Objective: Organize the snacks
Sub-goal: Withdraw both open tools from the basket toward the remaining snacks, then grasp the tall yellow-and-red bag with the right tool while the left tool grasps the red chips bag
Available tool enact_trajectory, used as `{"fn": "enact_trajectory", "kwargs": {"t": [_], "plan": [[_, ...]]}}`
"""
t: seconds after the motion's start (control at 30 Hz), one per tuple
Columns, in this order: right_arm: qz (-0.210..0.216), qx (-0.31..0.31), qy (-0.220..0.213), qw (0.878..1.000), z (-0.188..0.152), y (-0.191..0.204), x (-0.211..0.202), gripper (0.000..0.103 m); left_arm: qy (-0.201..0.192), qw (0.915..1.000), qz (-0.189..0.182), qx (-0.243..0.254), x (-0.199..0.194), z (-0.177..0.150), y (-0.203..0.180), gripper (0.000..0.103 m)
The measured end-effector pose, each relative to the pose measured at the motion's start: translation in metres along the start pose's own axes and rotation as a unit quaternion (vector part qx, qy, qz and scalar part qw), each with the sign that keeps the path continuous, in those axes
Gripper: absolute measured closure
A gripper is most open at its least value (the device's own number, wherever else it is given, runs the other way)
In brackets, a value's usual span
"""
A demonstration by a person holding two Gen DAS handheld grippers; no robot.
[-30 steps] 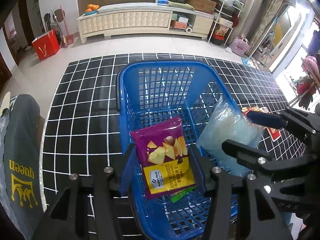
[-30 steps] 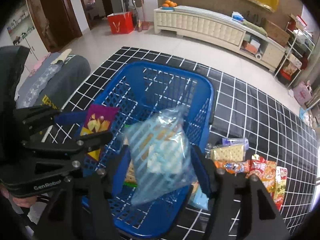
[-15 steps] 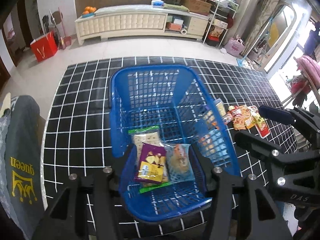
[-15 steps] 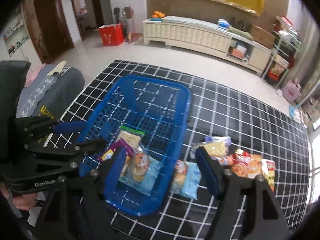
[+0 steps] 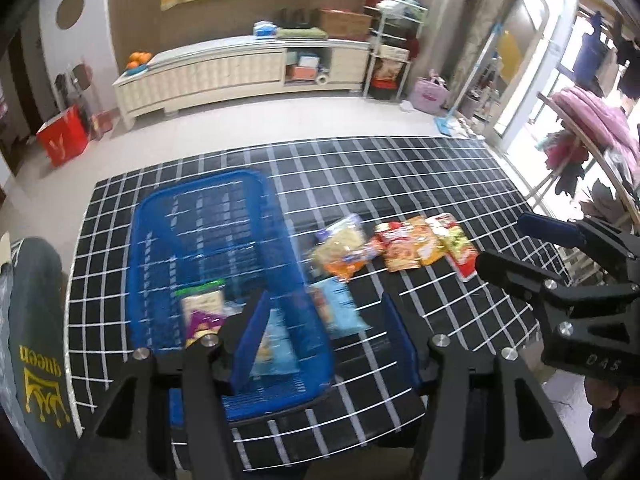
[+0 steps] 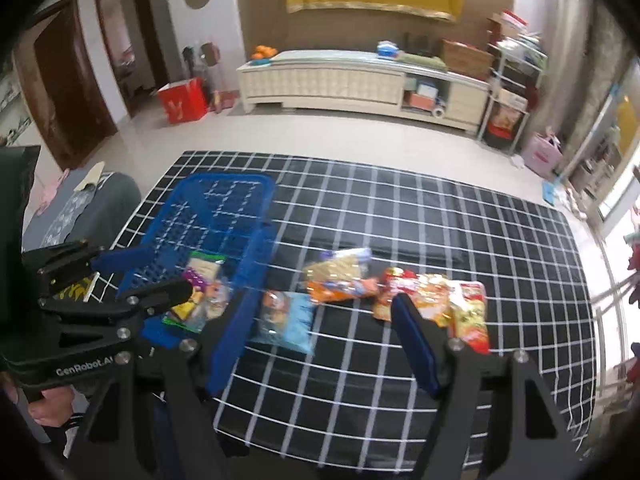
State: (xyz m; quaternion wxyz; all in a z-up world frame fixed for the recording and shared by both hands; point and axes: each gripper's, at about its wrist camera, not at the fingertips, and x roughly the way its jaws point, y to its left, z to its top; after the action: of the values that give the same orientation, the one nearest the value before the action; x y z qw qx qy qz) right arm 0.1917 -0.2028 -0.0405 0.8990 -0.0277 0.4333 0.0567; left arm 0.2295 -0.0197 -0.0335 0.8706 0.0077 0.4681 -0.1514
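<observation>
A blue plastic basket (image 5: 208,216) (image 6: 216,216) stands on the left of a black grid-patterned table and holds several snack packs, among them a purple chip bag (image 5: 202,320) and a light blue pack (image 5: 276,344). Loose snacks lie to its right: a light blue pack (image 6: 286,318), an orange and yellow pack (image 6: 340,280), and red and orange packs (image 6: 436,300). My left gripper (image 5: 326,340) is open and empty, raised above the basket's near right corner. My right gripper (image 6: 320,340) is open and empty, raised above the loose snacks.
The table cloth (image 6: 400,220) ends close below both grippers. A grey cushion with "queen" print (image 5: 36,340) lies at the left. A white cabinet (image 6: 360,80) and a red bag (image 6: 182,100) stand far behind on the floor.
Both grippers let their packs drop into the basket, then rose and pulled back to the right. The view now takes in the loose snacks beside the basket.
</observation>
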Motion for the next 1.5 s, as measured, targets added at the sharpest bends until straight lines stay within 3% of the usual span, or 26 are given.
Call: {"fn": "enact_trajectory", "kwargs": {"t": [0.23,0.47,0.57,0.87,1.13,1.5], "plan": [[-0.027,0.048,0.008,0.998,-0.014,-0.068,-0.002,0.027,0.003,0.9996,-0.005,0.026,0.023,0.011,-0.057,0.045],[-0.041,0.063,0.049,0.996,-0.032,-0.117,0.032,0.027,0.038,0.999,-0.007,0.022,0.082,0.015,-0.098,0.044],[-0.051,0.068,0.08,0.993,-0.041,-0.136,0.058,0.017,0.057,0.9982,0.002,0.019,0.113,0.012,-0.109,0.045],[-0.063,0.05,0.13,0.988,-0.057,-0.173,0.128,0.017,0.115,0.9934,0.008,-0.001,0.193,0.002,-0.114,0.044],[-0.071,0.022,0.182,0.981,-0.065,-0.184,0.188,0.017,0.142,0.9895,0.018,-0.023,0.235,-0.002,-0.108,0.044],[-0.042,0.033,0.188,0.981,-0.06,-0.194,0.215,0.016,0.162,0.9859,0.017,-0.037,0.266,-0.005,-0.098,0.044]]}}
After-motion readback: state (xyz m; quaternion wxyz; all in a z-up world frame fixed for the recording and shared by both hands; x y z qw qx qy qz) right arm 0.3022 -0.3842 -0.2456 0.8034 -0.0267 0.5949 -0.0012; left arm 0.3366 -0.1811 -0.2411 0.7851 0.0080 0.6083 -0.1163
